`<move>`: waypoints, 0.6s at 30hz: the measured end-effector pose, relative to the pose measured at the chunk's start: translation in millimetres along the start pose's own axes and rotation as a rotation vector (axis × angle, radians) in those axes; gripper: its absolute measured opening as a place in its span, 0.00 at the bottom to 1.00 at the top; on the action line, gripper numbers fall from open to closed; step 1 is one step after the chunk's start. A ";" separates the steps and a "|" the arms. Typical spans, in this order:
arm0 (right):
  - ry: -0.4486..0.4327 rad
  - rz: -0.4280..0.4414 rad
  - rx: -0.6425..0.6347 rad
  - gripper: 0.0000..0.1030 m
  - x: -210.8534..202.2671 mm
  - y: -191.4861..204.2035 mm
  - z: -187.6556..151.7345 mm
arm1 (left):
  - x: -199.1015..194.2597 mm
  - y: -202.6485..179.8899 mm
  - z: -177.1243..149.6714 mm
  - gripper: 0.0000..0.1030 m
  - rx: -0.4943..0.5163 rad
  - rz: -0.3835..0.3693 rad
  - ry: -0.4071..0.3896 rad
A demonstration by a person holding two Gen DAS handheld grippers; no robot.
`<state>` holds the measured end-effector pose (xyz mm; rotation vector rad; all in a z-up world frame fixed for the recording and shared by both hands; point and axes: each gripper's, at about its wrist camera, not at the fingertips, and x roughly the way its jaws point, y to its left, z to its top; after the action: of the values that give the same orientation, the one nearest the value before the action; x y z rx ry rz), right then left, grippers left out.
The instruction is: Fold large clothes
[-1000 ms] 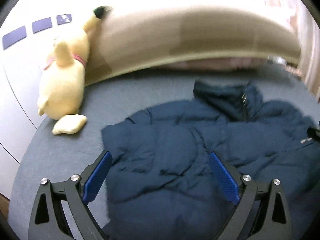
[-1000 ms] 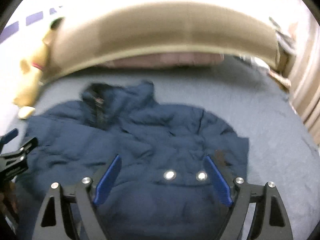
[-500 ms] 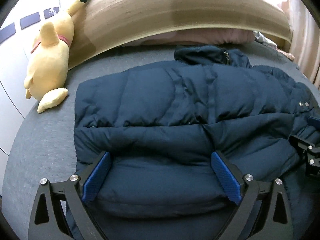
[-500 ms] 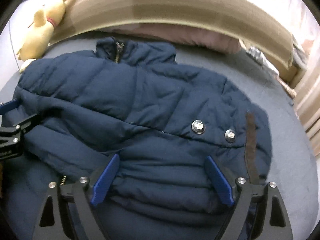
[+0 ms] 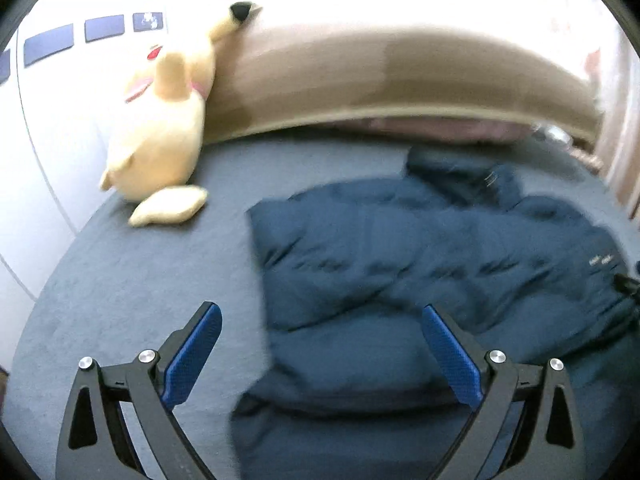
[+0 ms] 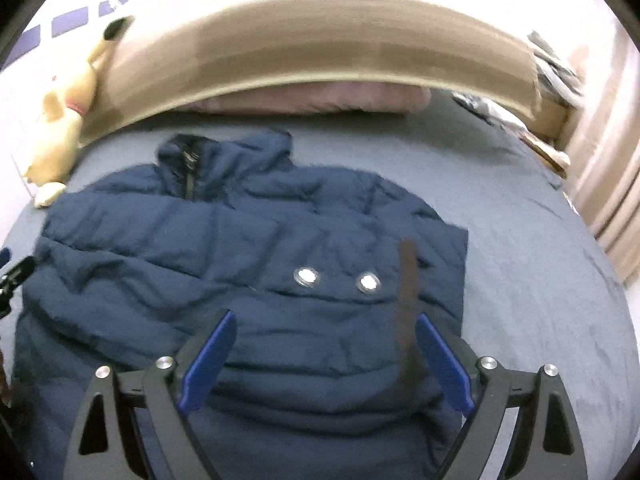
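Note:
A navy puffer jacket (image 5: 420,264) lies folded on the grey bed, collar toward the headboard. It also shows in the right wrist view (image 6: 248,264), with two silver snaps (image 6: 306,276) and a brown strap (image 6: 408,304) on top. My left gripper (image 5: 320,352) is open and empty above the jacket's left edge. My right gripper (image 6: 324,360) is open and empty above the jacket's near right part. The tip of the right gripper shows at the right edge of the left wrist view (image 5: 628,284).
A yellow plush toy (image 5: 160,132) leans against the tan headboard (image 5: 400,76) at the back left. A pink pillow (image 6: 320,98) lies under the headboard. Bare grey sheet (image 6: 540,260) lies right of the jacket, with clutter (image 6: 552,80) and a curtain beyond.
Both grippers have pulled back and up from the jacket, so it looks smaller. The left gripper has shifted left, past the jacket's edge. Both stay open.

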<state>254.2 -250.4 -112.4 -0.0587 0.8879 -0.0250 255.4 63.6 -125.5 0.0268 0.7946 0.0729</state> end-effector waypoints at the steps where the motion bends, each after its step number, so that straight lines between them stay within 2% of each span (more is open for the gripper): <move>1: 0.026 -0.017 -0.011 0.90 8.0 1.6 -2.8 | 11.6 1.8 -4.4 0.97 0.007 0.027 0.037; 2: 0.059 -0.037 -0.026 0.90 16.8 2.8 -7.8 | 24.4 1.7 -9.0 0.98 0.011 0.036 0.084; 3: 0.090 -0.035 -0.031 0.90 27.5 3.6 -9.7 | 32.4 1.7 -12.3 0.98 0.001 0.015 0.115; 6: 0.115 -0.029 -0.012 0.90 31.8 3.5 -1.9 | 36.8 11.4 -7.2 0.98 -0.071 -0.024 0.141; 9: 0.095 -0.010 -0.007 0.90 18.0 -4.0 13.1 | 18.0 12.2 5.4 0.98 -0.023 -0.006 0.072; 11: 0.057 -0.012 0.055 0.90 10.9 -19.4 26.5 | 3.8 15.3 21.1 0.98 -0.043 -0.014 -0.015; 13: 0.052 -0.029 0.111 0.90 17.6 -31.6 41.0 | 9.9 12.7 35.7 0.98 -0.053 -0.039 -0.021; 15: 0.079 -0.034 0.130 0.90 34.6 -36.9 48.9 | 30.3 2.2 43.8 0.98 -0.018 -0.020 0.028; 17: 0.138 -0.077 0.115 0.90 59.0 -37.6 49.9 | 63.2 -9.6 40.7 0.98 0.029 0.028 0.136; 18: 0.159 -0.072 0.121 0.90 67.3 -39.6 45.3 | 73.5 -8.6 37.3 0.98 0.025 0.021 0.169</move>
<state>331.9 -291.2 -133.6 0.0253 1.0407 -0.1521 333.8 60.7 -152.2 0.0535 0.9643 0.0854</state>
